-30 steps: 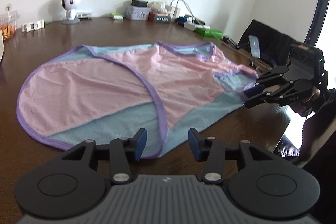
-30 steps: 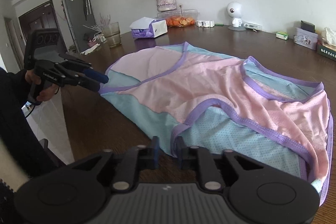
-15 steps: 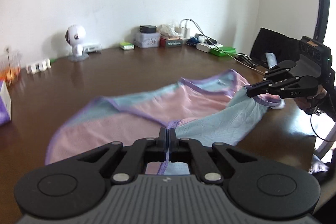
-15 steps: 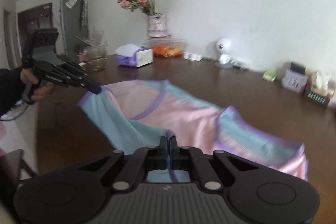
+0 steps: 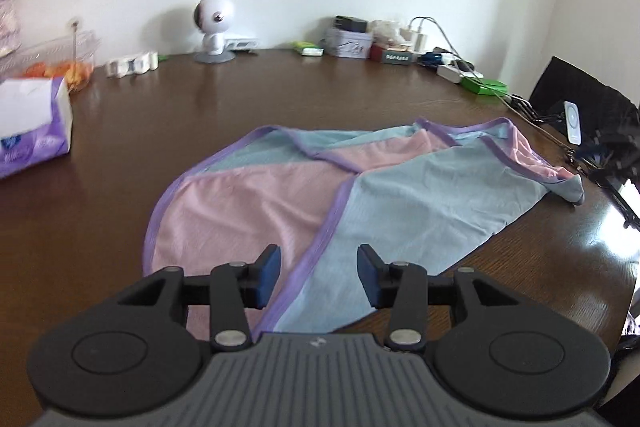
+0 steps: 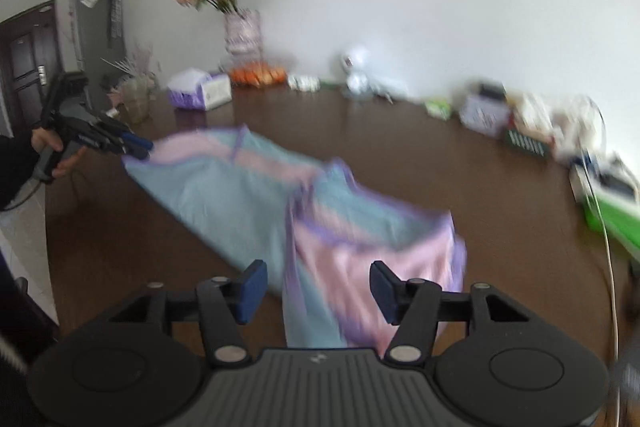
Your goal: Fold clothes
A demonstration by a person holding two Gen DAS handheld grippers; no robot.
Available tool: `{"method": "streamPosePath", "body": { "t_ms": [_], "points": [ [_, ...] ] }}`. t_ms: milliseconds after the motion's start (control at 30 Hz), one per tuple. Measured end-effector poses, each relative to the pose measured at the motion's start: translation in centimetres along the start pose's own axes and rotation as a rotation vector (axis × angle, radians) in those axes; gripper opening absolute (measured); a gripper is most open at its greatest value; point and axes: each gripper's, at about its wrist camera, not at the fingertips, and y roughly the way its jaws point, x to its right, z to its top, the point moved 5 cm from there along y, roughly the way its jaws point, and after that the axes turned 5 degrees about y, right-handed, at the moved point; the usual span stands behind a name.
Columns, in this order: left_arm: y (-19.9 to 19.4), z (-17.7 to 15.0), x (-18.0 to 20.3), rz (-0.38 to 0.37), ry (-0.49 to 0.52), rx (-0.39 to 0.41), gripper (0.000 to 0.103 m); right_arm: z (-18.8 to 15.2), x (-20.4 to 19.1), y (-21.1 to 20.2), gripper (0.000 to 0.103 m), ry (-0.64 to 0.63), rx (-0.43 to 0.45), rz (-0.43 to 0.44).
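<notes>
The garment (image 5: 360,195), pink and light blue with purple trim, was laid on the dark wooden tabletop (image 5: 280,91), a blue panel folded over onto the pink one. In the left wrist view it was spread ahead of the jaws and reached back beneath them, its purple seam running into the gap between the two blue pads. The left gripper (image 5: 318,275) was seen with its jaws spread, having just been opening, and no cloth was pinched between the pads. In the right wrist view, which was blurred, the garment (image 6: 320,219) was likewise found ahead of and under the jaws. The right gripper (image 6: 314,287) was seen with its jaws spread wide, having just been opening as well; the cloth lay below the gap and was not pressed by the pads. Far ahead and to the left of the right jaws, the left gripper (image 6: 136,147) was held in a hand (image 6: 52,151) just beside the garment's far corner. Beyond the left jaws, a tissue pack (image 5: 32,123) was set to the left and a small white camera (image 5: 212,27) stood near the wall.
</notes>
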Motion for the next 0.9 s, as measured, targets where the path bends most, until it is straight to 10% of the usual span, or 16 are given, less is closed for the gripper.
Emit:
{"method": "streamPosePath", "body": {
  "t_ms": [133, 167, 367, 567, 733, 900],
  "points": [
    [0.9, -0.6, 0.1, 0.021, 0.018, -0.032, 0.038, -2.6, -0.6, 2.3, 0.039, -0.021, -0.032, -0.034],
    [1.0, -0.7, 0.2, 0.039, 0.041, -0.035, 0.037, -2.7, -0.5, 2.9, 0.002, -0.023, -0.042, -0.036],
    [1.6, -0.5, 0.5, 0.077, 0.084, -0.053, 0.034, 2.1, 4.1, 2.3, 0.004, 0.017, 0.005, -0.054],
    [0.6, -0.2, 0.6, 0.061, 0.025, -0.015, 0.036, 3.5, 5.6, 5.4, 0.023, -0.073, -0.086, -0.280],
    [1.5, 0.4, 0.9, 0.034, 0.021, -0.028, 0.037, 3.9, 0.7, 5.3, 0.041, -0.022, 0.024, -0.024],
    [1.6, -0.4, 1.1, 0.095, 0.076, -0.033, 0.016, 2.9, -0.1, 9.0, 0.027, -0.030, -0.042, -0.115]
  ]
}}
